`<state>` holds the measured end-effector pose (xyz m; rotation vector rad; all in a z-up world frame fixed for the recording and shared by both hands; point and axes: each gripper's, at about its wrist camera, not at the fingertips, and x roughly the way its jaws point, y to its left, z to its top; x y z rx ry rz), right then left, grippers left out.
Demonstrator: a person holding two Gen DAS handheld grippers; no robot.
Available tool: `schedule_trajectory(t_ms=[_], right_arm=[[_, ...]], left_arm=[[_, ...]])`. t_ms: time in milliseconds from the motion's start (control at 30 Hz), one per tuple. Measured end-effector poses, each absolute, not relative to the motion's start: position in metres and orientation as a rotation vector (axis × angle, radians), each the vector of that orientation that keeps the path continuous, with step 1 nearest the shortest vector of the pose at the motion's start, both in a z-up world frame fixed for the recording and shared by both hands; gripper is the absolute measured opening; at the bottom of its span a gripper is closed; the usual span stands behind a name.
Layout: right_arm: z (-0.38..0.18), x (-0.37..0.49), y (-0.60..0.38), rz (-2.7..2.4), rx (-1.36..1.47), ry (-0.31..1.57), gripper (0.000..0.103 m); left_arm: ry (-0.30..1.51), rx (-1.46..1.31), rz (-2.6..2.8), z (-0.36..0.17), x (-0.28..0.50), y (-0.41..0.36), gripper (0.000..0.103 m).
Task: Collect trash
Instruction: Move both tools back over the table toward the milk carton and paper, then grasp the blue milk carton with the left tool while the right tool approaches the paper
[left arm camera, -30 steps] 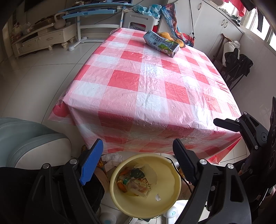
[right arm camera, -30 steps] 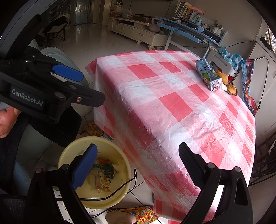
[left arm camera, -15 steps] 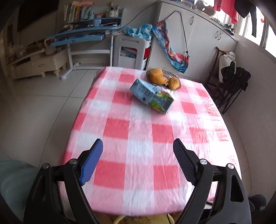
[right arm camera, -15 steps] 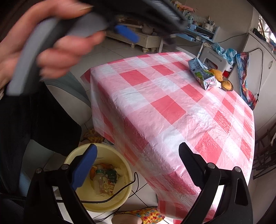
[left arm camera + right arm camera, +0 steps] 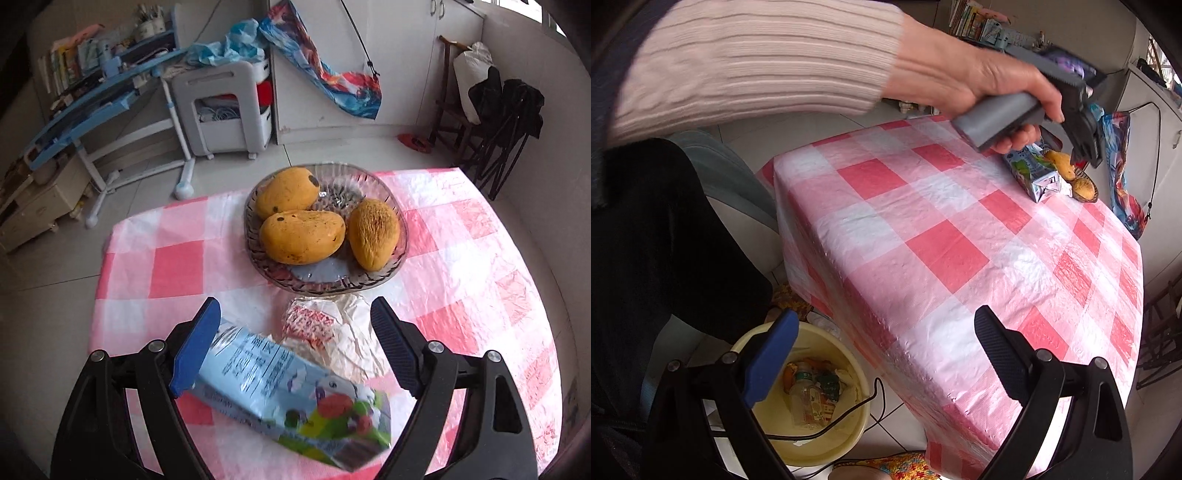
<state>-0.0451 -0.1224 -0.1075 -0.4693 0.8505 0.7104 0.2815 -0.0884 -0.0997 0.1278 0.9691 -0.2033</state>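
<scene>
A light blue milk carton (image 5: 288,398) lies on its side on the red-and-white checked table (image 5: 159,266). My left gripper (image 5: 293,350) hangs open just above it, the blue pad by the carton's left end. Between the fingers, behind the carton, sits a crumpled white-and-red wrapper (image 5: 317,326). In the right wrist view a hand (image 5: 979,81) holds that gripper over the carton (image 5: 1034,173) at the table's far end. My right gripper (image 5: 886,350) stands open and empty over the table's near corner, beside a yellow bin (image 5: 827,448) on the floor that holds bottles and wrappers.
A glass bowl (image 5: 400,254) with three mangoes stands right behind the wrapper. A grey-green chair (image 5: 738,192) is left of the table. A black cable (image 5: 864,400) runs over the bin's rim. A white cart (image 5: 229,110) and folding chairs (image 5: 509,122) stand beyond the table.
The left gripper has swept from above the bin across the table to the carton and bowl at the far end, still open. The right gripper has stayed nearly where it was.
</scene>
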Motion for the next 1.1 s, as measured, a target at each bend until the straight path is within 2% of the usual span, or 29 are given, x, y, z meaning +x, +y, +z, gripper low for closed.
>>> schedule_trajectory(t_ms=[100,233,267,467,600,733,833,933,1100], right_arm=[[-0.106,-0.037,-0.13,0.7,-0.422,0.864,0.092],[-0.1,-0.031,-0.138,0.692,-0.362,0.863,0.092],[-0.099,-0.031,-0.139,0.686,-0.359,0.859,0.092],[-0.091,-0.035,-0.148,0.654,-0.337,0.83,0.092],[-0.089,-0.037,-0.157,0.629,-0.314,0.824,0.092],[-0.088,-0.028,-0.169,0.612,-0.233,0.835,0.092],[-0.089,-0.017,-0.175,0.597,-0.178,0.847,0.092],[-0.091,-0.011,-0.177,0.59,-0.14,0.857,0.092],[-0.09,-0.007,-0.183,0.571,-0.118,0.857,0.092]], left_arm=[[1.025,0.158,-0.281,-0.119,0.294,-0.096,0.072],[1.055,0.219,-0.428,-0.131,0.276,-0.109,0.057],[1.073,0.213,-0.455,-0.135,0.269,-0.11,0.057],[1.05,0.28,-0.618,-0.138,0.188,-0.112,0.056],[0.957,0.196,-0.59,-0.104,0.151,-0.09,0.057],[0.871,-0.011,-0.387,-0.069,0.128,-0.045,0.072],[0.889,-0.074,-0.271,-0.078,0.11,-0.03,0.073],[0.939,0.017,-0.179,-0.099,0.101,-0.039,0.074],[1.037,-0.025,-0.097,-0.122,0.089,-0.022,0.074]])
